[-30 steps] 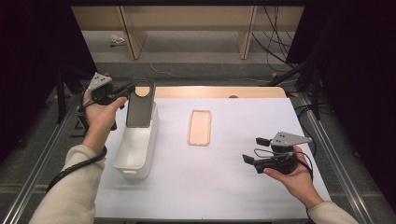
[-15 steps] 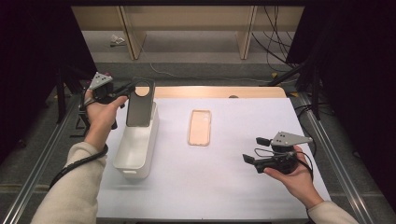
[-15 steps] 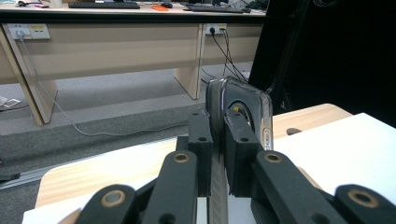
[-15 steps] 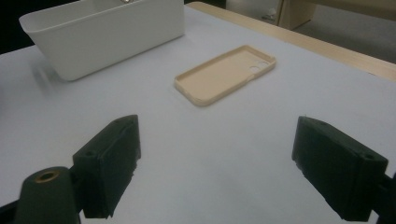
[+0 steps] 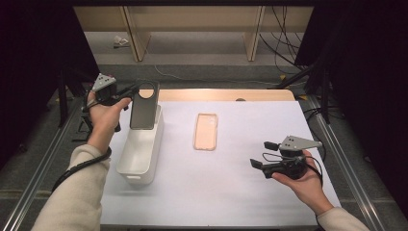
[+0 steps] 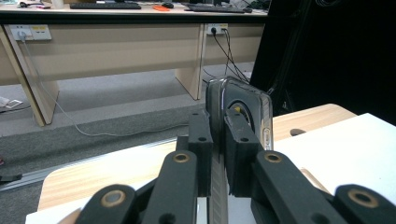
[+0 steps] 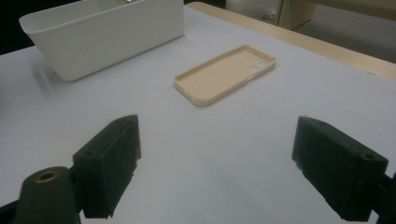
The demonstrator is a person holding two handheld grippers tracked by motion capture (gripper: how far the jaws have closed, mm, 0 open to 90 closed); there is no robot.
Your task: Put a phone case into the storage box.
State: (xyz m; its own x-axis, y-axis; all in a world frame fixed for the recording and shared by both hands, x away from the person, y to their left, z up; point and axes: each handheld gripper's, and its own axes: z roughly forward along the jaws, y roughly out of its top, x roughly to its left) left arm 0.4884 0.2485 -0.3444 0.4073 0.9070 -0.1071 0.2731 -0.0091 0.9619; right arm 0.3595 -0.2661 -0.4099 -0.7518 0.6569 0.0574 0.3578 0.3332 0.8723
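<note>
Our left gripper (image 5: 129,91) clamped on a dark glossy case (image 5: 143,105), upright over the white plastic bin (image 5: 139,154), our right gripper (image 5: 262,155) wide open, empty, beige matte case (image 5: 206,131) flat on the table (image 5: 216,192)

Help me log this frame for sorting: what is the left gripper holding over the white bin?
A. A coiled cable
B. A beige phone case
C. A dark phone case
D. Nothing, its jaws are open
C: the left gripper is shut on the dark phone case, held upright over the far end of the white bin, while the beige phone case lies flat on the table.
</note>
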